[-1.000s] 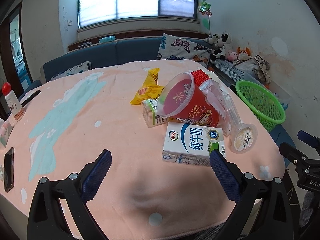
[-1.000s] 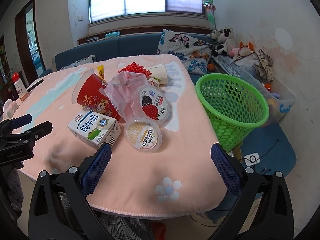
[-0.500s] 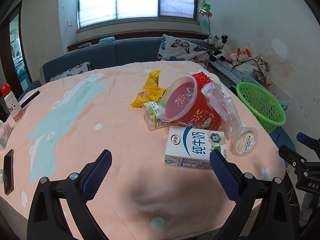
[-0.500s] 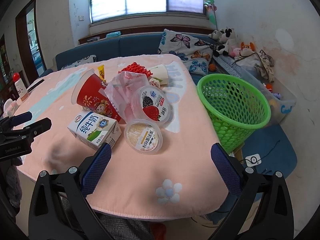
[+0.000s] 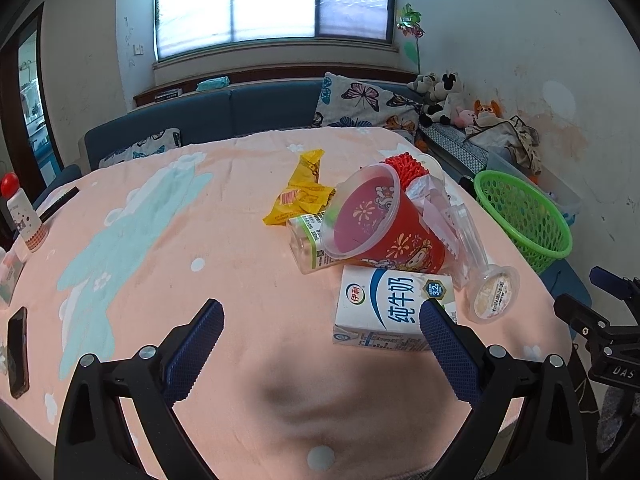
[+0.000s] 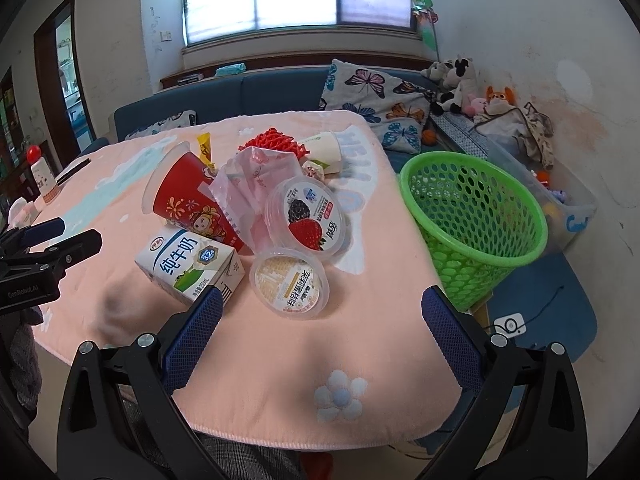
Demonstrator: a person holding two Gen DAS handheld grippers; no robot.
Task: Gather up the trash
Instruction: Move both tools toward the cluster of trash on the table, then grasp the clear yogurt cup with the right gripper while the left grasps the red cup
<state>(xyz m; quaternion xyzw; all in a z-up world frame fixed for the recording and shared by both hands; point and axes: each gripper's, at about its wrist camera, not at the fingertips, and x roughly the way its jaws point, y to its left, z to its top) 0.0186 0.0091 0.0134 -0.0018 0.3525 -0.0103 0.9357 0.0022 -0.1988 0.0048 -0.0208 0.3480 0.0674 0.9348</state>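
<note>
Green mesh basket (image 6: 472, 224) beside table, interior not visible, red cup (image 5: 376, 224) tipped, both claws spread apart

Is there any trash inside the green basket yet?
No, the green basket looks empty in the right wrist view, and the trash is on the table.

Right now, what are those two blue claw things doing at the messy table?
A person holds a gripper in each hand to collect trash. Both the left gripper and the right gripper are open and hold nothing. The trash lies in a pile on the pink tablecloth: a milk carton, a red cup on its side, two yogurt tubs and wrappers. The green basket beside the table looks empty. Nothing is picked up yet.
</note>
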